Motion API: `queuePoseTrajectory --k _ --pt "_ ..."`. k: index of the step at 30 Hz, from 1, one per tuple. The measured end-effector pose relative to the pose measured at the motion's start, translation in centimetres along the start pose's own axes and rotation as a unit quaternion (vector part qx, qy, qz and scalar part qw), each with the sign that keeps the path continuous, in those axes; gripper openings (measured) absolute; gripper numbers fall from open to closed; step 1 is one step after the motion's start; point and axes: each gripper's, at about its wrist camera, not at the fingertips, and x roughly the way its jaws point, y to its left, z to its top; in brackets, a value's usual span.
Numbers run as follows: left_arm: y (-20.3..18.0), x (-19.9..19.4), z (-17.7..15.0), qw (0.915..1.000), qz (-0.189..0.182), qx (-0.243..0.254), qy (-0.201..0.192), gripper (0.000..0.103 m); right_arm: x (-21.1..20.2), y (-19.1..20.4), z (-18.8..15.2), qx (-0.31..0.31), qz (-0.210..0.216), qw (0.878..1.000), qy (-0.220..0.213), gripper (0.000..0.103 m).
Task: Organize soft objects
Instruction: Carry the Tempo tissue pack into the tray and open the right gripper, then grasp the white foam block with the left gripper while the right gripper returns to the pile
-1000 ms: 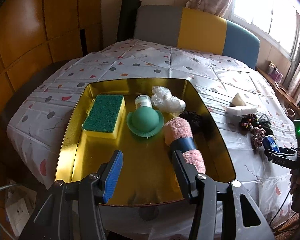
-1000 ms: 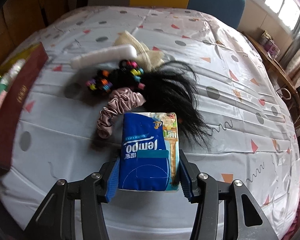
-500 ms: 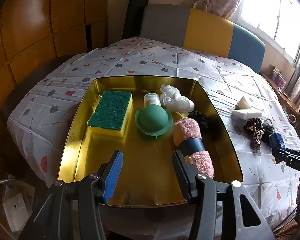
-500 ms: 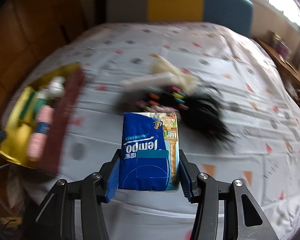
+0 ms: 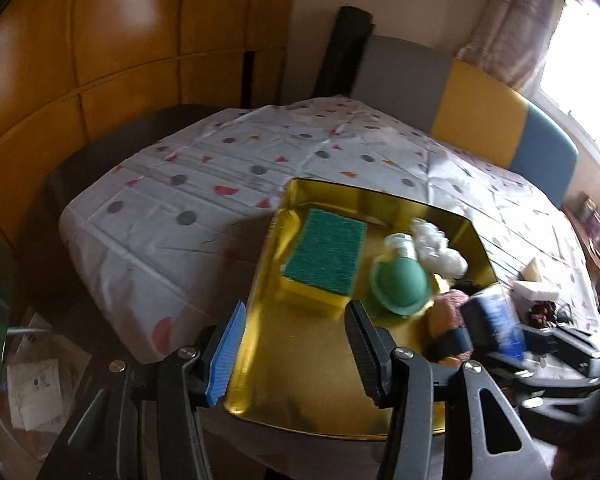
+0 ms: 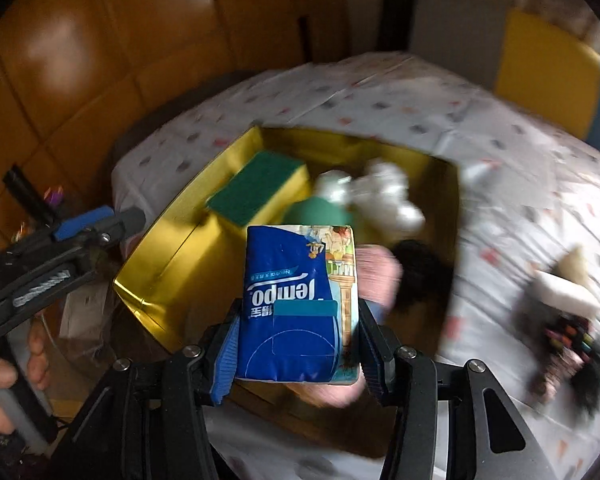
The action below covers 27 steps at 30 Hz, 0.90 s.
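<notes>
As claw (image 6: 298, 354) clamps it, blue tissue pack (image 6: 300, 304), upside-down lettering

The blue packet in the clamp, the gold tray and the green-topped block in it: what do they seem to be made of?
The tissue packet looks like glossy printed plastic film, creased and soft. The gold tray appears to be polished metal or foil-faced card, since its walls mirror the contents. The sponge looks like yellow foam topped with a rough green scouring layer.

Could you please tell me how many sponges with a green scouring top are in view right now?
1: the sponge lies flat at the far left of the gold tray, beside the green dome-shaped item. Others could be hidden behind the held tissue pack.
</notes>
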Motion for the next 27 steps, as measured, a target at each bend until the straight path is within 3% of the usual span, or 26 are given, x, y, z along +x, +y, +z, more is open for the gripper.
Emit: queuePoseTrajectory --k 5,9,12,20,27 --pt "0.7 0.4 -0.2 1.0 0.003 -0.006 0.006 0.052 5.6 1.5 0.7 -0.022 -0.005 0.998 0.06 0.053" --pt "0.3 0.6 -0.4 0.9999 0.001 0.003 0.01 0.052 7.2 0.7 0.6 -0.008 -0.031 0.997 0.067 0.059" --pt "-0.3 0.8 -0.6 0.9998 -0.003 0.01 0.015 0.052 6.5 -0.2 0.6 0.009 -0.028 0.998 0.054 0.068" --pt "-2.4 0.2 -1.0 0.999 -0.014 0.042 0.009 0.052 1.8 -1.6 -0.2 0.045 -0.006 0.999 -0.008 0.071" --pt "-4.4 -0.3 -1.4 0.9974 -0.021 0.068 0.007 0.052 -2.2 -4.6 -1.5 0.075 -0.033 0.995 -0.053 0.072"
